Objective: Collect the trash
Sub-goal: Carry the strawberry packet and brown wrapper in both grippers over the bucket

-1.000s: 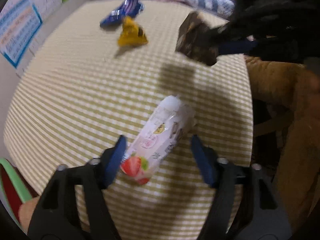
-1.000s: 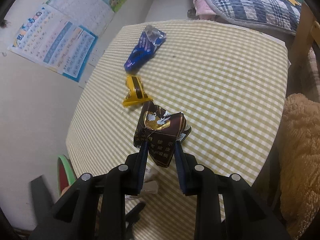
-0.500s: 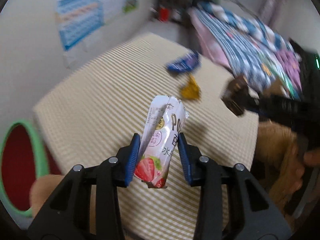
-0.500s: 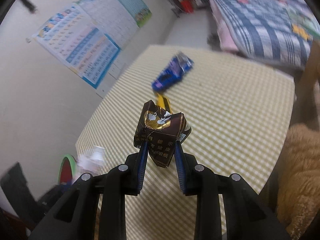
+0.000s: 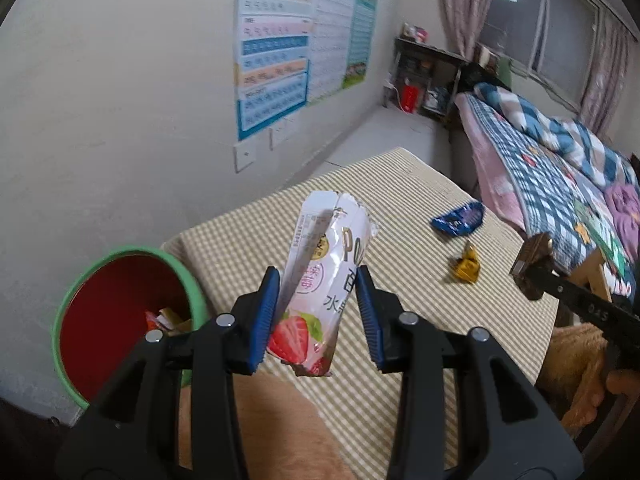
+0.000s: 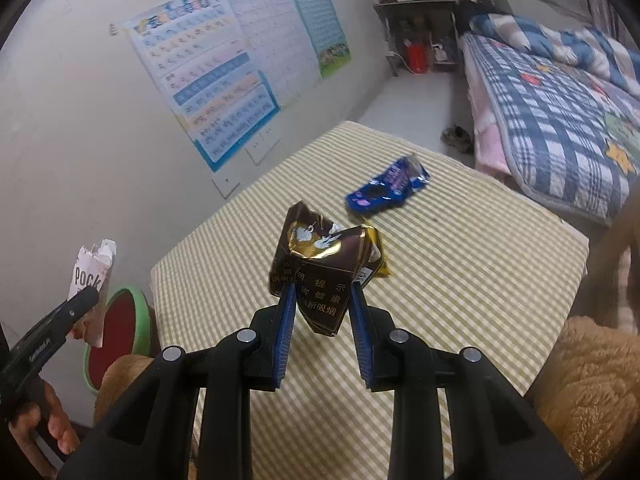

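My left gripper (image 5: pixel 318 292) is shut on a white and pink strawberry snack wrapper (image 5: pixel 324 276), held upright above the near edge of the checked table (image 5: pixel 256 240). Left of it stands a red bin with a green rim (image 5: pixel 120 312), some trash inside. My right gripper (image 6: pixel 320 300) is shut on a crumpled dark brown cigarette pack (image 6: pixel 320 256), lifted over the table (image 6: pixel 460 280). A blue wrapper (image 6: pixel 388 192) and a yellow wrapper (image 5: pixel 466 266) lie on the cloth farther off. In the right wrist view the left gripper's strawberry snack wrapper (image 6: pixel 92 276) hangs above the bin (image 6: pixel 120 320).
A wall with posters (image 5: pixel 280 48) runs along the table's left side. A bed with a checked quilt (image 6: pixel 560 120) stands at the far right. A brown plush seat (image 6: pixel 592 392) lies near the table's right corner. A person's hand (image 6: pixel 44 420) holds the left gripper.
My left gripper closed on the strawberry wrapper, lifted it off the table and swung left toward the bin. My right gripper rose a little with the brown pack.
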`<action>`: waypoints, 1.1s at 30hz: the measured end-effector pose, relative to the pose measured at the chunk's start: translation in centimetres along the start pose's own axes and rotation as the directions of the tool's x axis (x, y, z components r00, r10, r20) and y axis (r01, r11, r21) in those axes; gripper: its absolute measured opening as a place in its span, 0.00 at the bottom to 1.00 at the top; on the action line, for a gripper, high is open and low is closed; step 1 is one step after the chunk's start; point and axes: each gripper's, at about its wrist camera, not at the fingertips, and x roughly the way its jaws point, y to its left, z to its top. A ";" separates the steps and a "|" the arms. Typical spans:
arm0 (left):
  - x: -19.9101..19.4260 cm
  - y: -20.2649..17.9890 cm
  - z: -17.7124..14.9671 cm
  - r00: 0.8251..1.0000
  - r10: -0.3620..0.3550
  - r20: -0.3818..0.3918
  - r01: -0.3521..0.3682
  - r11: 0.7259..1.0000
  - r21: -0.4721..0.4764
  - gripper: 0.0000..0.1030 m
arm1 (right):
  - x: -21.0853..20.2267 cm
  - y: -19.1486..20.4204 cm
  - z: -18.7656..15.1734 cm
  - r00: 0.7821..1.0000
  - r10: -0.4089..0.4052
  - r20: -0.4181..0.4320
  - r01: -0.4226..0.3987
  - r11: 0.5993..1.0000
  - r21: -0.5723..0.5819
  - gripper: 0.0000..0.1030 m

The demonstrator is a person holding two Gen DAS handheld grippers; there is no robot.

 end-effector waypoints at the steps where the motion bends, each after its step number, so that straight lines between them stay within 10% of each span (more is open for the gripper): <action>1: -0.1 0.4 0.0 1.000 0.005 0.002 -0.005 1.000 -0.008 0.36 | 0.1 0.4 0.1 1.000 0.005 -0.003 -0.005 1.000 -0.009 0.26; 10: -0.7 3.3 -0.3 1.000 0.020 0.009 -0.020 0.998 -0.066 0.36 | 1.4 4.1 0.5 0.999 0.001 -0.043 -0.006 0.993 -0.116 0.26; 15: -0.5 4.1 -0.7 1.000 0.018 0.003 -0.017 0.996 -0.089 0.36 | 4.3 1.2 0.6 0.988 -0.055 -0.144 0.052 0.998 -0.029 0.46; 33: 0.7 7.9 -2.0 0.998 0.043 -0.037 -0.049 0.983 -0.179 0.37 | 21.9 1.8 8.2 0.932 -0.217 -0.291 0.162 0.966 -0.201 0.51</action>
